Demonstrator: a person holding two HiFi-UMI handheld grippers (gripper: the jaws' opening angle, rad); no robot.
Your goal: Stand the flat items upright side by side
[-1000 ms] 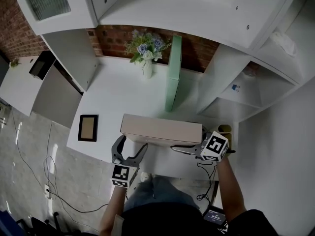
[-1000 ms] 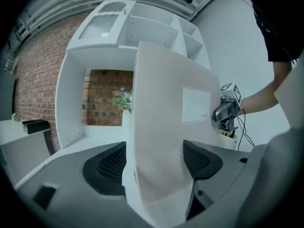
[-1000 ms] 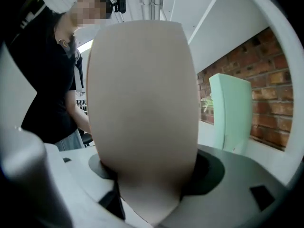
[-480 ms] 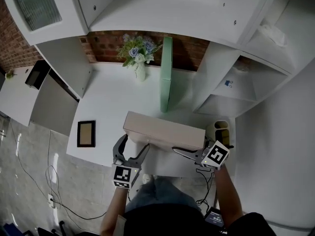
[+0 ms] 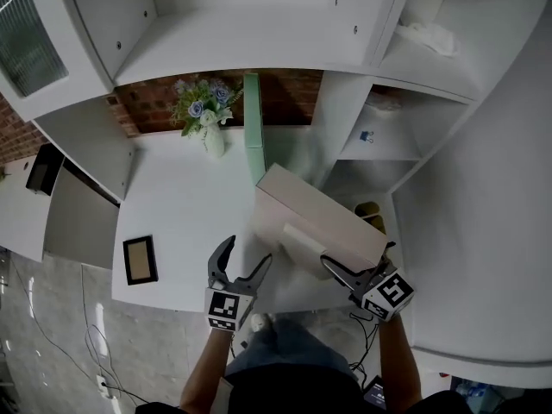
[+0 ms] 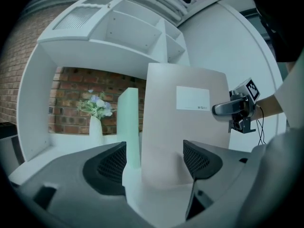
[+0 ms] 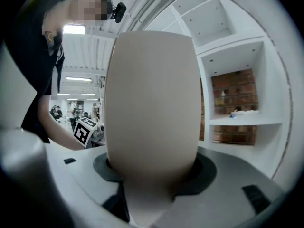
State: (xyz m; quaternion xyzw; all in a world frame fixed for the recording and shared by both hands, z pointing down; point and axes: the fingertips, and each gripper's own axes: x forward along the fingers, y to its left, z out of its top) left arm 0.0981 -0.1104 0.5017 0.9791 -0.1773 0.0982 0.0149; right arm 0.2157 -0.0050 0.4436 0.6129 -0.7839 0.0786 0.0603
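Risk: the beige box (image 5: 319, 222) is pinched at one end only, so it could swivel in the pads or slip and drop flat on the tabletop (image 5: 190, 197). Swung in too fast, it could knock over the green box (image 5: 252, 128), which stands upright at the back just beside the vase of flowers (image 5: 207, 119), and that could topple too.

My right hand-held gripper (image 5: 341, 270) is clamped on the near end of the beige box. Its jaws have just been closing and the box now fills the gap between them. The box is up on edge and tilted, near the green box but not beside it yet.

My left hand-held gripper (image 5: 246, 253) is wide open and holds nothing. It sits just short of the box, so it gives no bracing. The picture frame (image 5: 139, 260) lies flat, well to the left.
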